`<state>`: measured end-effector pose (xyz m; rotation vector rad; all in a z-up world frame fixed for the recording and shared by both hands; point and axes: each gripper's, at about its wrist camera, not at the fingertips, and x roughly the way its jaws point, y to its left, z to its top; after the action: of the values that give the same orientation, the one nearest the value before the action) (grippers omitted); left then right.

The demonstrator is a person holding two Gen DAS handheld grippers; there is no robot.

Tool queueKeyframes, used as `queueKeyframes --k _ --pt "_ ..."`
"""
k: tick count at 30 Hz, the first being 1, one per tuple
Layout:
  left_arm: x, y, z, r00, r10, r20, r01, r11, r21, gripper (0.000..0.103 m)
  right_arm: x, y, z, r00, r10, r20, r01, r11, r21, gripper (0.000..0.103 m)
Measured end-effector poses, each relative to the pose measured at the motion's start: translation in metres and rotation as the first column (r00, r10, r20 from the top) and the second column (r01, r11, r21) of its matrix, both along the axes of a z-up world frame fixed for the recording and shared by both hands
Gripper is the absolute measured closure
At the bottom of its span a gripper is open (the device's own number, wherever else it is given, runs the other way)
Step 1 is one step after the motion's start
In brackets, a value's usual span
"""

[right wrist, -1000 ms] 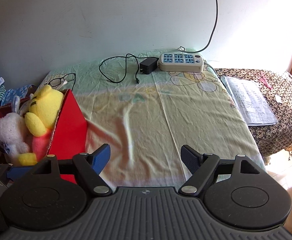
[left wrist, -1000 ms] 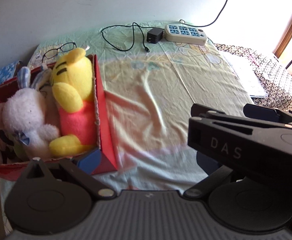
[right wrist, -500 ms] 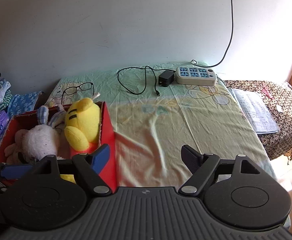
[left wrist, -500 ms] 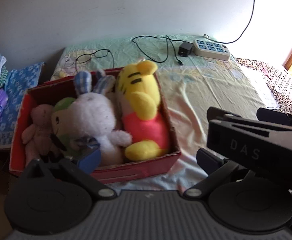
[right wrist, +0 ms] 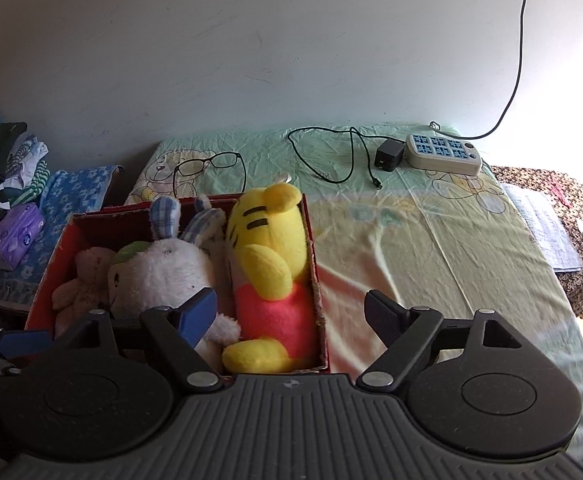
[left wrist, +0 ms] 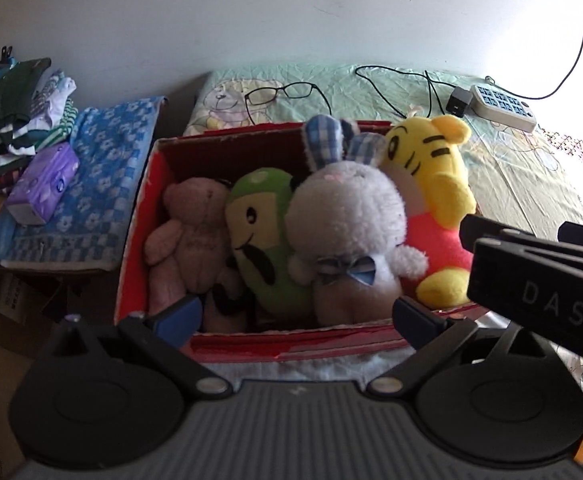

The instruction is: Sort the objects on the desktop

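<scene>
Left wrist view: left tongs (left wrist: 297, 314) wide open w/ nothing held, red box (left wrist: 139, 216) straight ahead just past the tips. Box packed w/ four soft toys side by side: pink bear (left wrist: 189, 236) far left, green toy (left wrist: 263, 236) w/ a moustache face, white rabbit (left wrist: 347, 220) w/ checked blue ears, yellow tiger (left wrist: 431, 184) in a pink top far right. Right tongs (right wrist: 291, 316) also wide open & empty; box sits ahead-left of them, glasses (right wrist: 207, 164) on the sheet beyond it.
</scene>
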<state>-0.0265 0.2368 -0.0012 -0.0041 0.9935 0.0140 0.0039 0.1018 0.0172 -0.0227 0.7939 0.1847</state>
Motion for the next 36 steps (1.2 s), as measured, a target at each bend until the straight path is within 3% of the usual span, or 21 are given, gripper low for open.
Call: queueKeyframes --k 5,9,13,16,25,36 --pt "0.001 0.019 -0.005 0.999 0.043 -0.004 -0.043 0.999 0.014 0.002 0.001 0.016 -0.003 1.0 0.002 -0.009 -0.002 1.0 -0.008 0.019" --pt "0.006 0.03 -0.009 0.997 0.08 -0.006 -0.08 0.995 0.065 0.002 0.003 0.027 -0.005 1.0 -0.002 -0.023 0.002 1.0 -0.015 0.019" --pt "0.012 0.041 -0.014 0.996 0.076 -0.036 -0.074 0.996 0.05 0.002 0.007 0.035 -0.007 0.999 -0.003 -0.035 0.003 1.0 -0.026 0.019" --pt "0.015 0.043 -0.018 0.996 0.073 -0.042 -0.07 0.994 0.078 0.002 0.01 0.039 -0.009 0.999 -0.003 -0.043 0.002 1.0 -0.024 0.019" --pt "0.026 0.053 -0.019 0.994 0.074 -0.079 -0.071 0.997 0.034 0.002 0.017 0.045 -0.012 0.998 0.015 -0.067 -0.018 0.999 -0.046 0.019" --pt "0.034 0.043 -0.015 0.994 0.054 -0.098 -0.05 0.998 0.039 0.002 0.03 0.046 -0.014 0.993 0.058 -0.101 -0.063 0.997 -0.044 0.019"
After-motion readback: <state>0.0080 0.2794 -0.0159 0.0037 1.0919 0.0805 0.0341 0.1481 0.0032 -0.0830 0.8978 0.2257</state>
